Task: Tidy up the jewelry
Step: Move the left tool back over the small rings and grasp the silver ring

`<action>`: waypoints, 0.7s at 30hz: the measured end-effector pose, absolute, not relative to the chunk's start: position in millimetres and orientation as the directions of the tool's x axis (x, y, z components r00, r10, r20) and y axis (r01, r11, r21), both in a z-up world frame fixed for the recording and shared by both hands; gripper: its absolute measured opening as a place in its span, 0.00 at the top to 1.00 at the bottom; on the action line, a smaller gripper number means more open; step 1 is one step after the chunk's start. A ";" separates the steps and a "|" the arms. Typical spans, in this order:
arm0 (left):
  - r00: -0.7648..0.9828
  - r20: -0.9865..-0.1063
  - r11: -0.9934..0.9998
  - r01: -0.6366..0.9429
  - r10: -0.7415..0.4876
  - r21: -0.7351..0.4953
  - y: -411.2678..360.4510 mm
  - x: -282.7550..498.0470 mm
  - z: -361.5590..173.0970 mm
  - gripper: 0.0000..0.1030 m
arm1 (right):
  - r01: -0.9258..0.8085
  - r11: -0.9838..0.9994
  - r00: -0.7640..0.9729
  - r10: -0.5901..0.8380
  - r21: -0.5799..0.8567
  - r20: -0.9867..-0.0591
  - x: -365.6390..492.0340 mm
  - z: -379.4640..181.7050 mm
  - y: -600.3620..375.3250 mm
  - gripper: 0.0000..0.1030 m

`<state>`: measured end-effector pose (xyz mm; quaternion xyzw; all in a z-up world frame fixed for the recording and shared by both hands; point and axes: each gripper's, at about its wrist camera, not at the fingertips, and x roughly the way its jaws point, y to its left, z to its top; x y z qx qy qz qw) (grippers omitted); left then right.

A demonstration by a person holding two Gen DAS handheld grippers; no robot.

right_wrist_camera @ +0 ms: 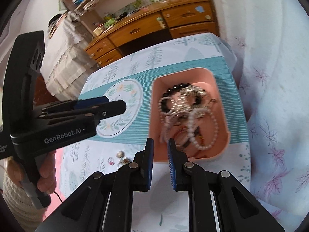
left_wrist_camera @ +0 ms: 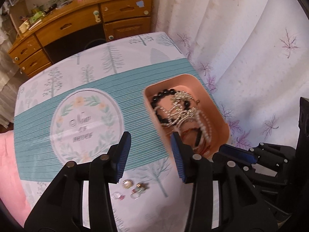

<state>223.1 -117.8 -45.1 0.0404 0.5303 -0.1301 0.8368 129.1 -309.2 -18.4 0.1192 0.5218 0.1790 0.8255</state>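
We judge the task well advanced but unfinished: most jewelry already lies in the tray, and a few small pieces remain on the counter.

Left of the tray, near its front corner, we see the loose pieces, a small cluster of what look like rings or earrings. We count about five; blur forbids an exact figure. They sit just before the left claw, whose jaws stand wide apart and hold nothing.

The pink tray rests on the striped band of the cloth, right of the printed oval. Inside it we count one black bead bracelet, one white pearl strand, at least one silver chain, and some darker and reddish bands toward the near end, tangled beyond a firm count.

In the right wrist view the right claw hovers at the tray's near edge, jaws narrowly apart with nothing between them. The same loose pieces lie left of the tray.

Totals: one tray, two claws, both empty. What is left, in our judgement, is moving the loose pieces into the tray.
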 end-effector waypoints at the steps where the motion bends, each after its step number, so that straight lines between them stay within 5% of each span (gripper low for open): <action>1: 0.409 -0.897 0.964 0.256 -0.171 -0.067 -110.9 218.9 -42.8 0.61 | -0.183 0.907 0.389 0.420 0.378 -0.820 127.1 -16.7 -302.9 0.86; 9: 0.441 -0.890 0.972 0.235 -0.114 -0.008 -62.0 176.9 -41.5 0.61 | -0.287 0.893 0.350 0.435 0.347 -0.829 105.4 -13.1 -248.7 0.80; 21: 0.405 -0.909 0.987 0.156 -0.102 -0.041 -17.5 122.0 -107.6 0.61 | -0.333 0.875 0.222 0.434 0.351 -0.873 97.4 -66.2 -190.8 0.77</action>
